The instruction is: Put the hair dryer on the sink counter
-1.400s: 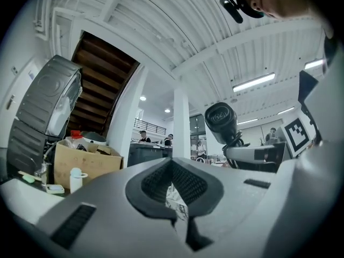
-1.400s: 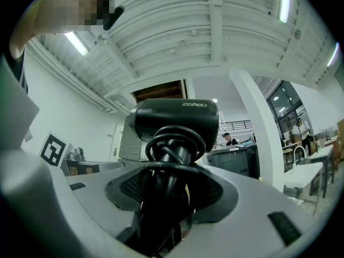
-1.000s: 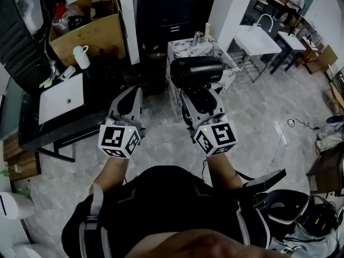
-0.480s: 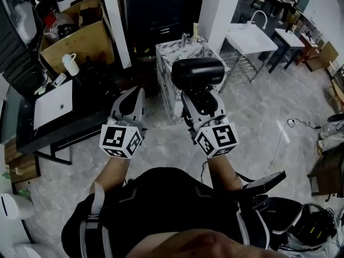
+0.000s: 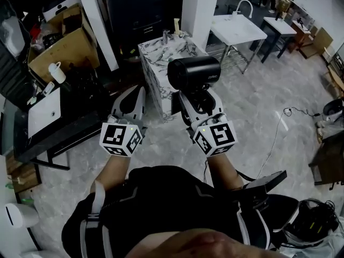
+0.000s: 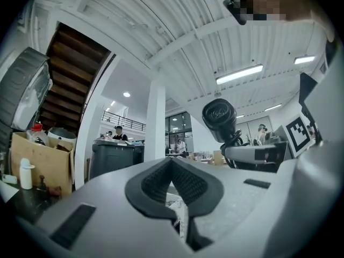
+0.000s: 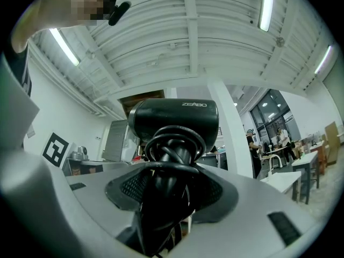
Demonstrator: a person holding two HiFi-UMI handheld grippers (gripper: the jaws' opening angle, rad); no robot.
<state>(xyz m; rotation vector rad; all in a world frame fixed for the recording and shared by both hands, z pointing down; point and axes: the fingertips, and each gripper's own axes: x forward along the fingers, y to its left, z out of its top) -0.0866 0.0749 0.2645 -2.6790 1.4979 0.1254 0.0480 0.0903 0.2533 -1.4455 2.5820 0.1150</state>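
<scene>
The right gripper (image 5: 196,97) has its jaws clamped on the handle of the black barrel-shaped hair dryer (image 5: 193,71). The dryer stands upright above the jaws, held in the air over the grey stone floor (image 5: 258,106), just on the near side of the marble-patterned sink counter (image 5: 152,71). Its black cord (image 7: 172,144) is looped round the handle and partly pinched between the pads. The left gripper (image 5: 133,93) hangs beside it on the left, jaws pressed together on nothing.

From where I stand, the carry looks nearly done and the set-down comes next. It would pay to bring the dryer over a bare part of the marble top, clear of the metal tap (image 5: 164,35) and the tall pale object (image 5: 176,24) at its far edge. Better to lay the barrel on its side than stand it up, and to open only once the weight rests on the stone. The looped cord could snag the pads on release.

As for containers, the brown cardboard box (image 5: 59,46) at far left holds a jumble I can't sort out. The white rectangular basin (image 5: 43,110) on the dark table (image 5: 59,136) at left looks empty. A white handled cup (image 5: 54,72) stands between box and basin, its contents out of sight.
</scene>
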